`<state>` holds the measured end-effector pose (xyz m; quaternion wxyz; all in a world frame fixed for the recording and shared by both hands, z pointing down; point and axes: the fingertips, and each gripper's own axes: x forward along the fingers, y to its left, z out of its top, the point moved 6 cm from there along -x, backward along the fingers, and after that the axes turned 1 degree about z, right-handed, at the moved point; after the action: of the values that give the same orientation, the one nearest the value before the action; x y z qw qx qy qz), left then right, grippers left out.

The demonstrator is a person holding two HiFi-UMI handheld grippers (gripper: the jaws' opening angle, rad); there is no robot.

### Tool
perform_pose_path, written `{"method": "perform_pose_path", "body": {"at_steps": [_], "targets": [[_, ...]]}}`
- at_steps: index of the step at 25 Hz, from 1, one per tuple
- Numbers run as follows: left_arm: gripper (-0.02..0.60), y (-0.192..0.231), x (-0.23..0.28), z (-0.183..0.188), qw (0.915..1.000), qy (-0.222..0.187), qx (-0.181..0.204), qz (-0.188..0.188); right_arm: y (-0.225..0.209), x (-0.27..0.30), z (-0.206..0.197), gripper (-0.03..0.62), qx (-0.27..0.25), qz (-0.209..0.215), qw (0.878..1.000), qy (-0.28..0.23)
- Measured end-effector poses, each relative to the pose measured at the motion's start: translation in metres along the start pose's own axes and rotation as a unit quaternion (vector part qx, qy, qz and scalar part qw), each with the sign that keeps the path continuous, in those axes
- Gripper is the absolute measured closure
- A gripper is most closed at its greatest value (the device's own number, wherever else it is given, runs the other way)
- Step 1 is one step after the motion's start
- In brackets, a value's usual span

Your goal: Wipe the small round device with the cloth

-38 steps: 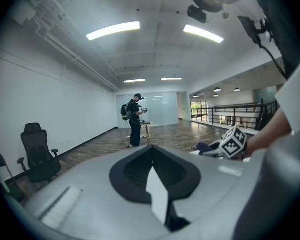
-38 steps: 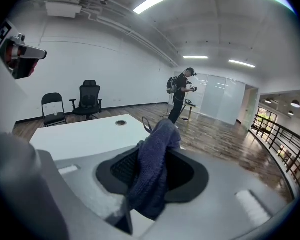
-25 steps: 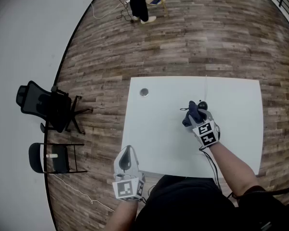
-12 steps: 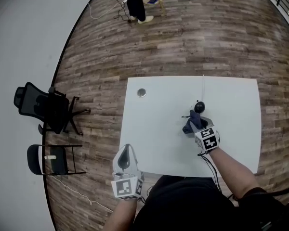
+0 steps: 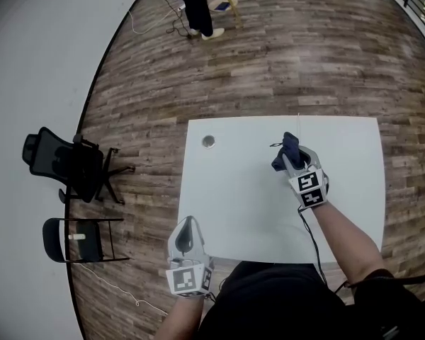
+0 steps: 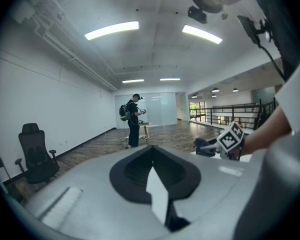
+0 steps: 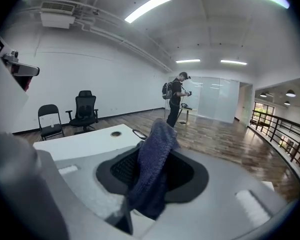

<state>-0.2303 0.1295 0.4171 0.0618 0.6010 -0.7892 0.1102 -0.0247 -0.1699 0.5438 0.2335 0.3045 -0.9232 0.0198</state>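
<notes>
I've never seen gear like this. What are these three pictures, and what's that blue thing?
No robot here: a person holds a two-jaw gripper in each hand. The top-down picture comes from a camera on the person's head; the other two come from cameras riding on the grippers, looking along their jaws. The left gripper hovers by the white table's near corner, jaws together, empty. The right gripper pinches a dark blue fluffy cloth over the table. A small grey round fitting sits in the tabletop.
</notes>
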Motion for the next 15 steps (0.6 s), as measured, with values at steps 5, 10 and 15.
{"method": "perform_pose_path", "body": {"at_steps": [5, 10, 15], "targets": [[0.575, 0.007, 0.000, -0.001, 0.9999, 0.008, -0.003, 0.008, -0.007, 0.006, -0.014, 0.456, 0.026, -0.004, 1.000, 0.015], [0.575, 0.003, 0.005, 0.000, 0.9999, 0.009, -0.005, 0.003, -0.018, 0.006, -0.019, 0.456, 0.066, -0.020, 0.997, 0.019], [0.575, 0.002, 0.009, 0.001, 1.0000, 0.007, -0.003, -0.003, -0.021, 0.003, -0.021, 0.456, 0.081, -0.026, 0.996, 0.018]]}}
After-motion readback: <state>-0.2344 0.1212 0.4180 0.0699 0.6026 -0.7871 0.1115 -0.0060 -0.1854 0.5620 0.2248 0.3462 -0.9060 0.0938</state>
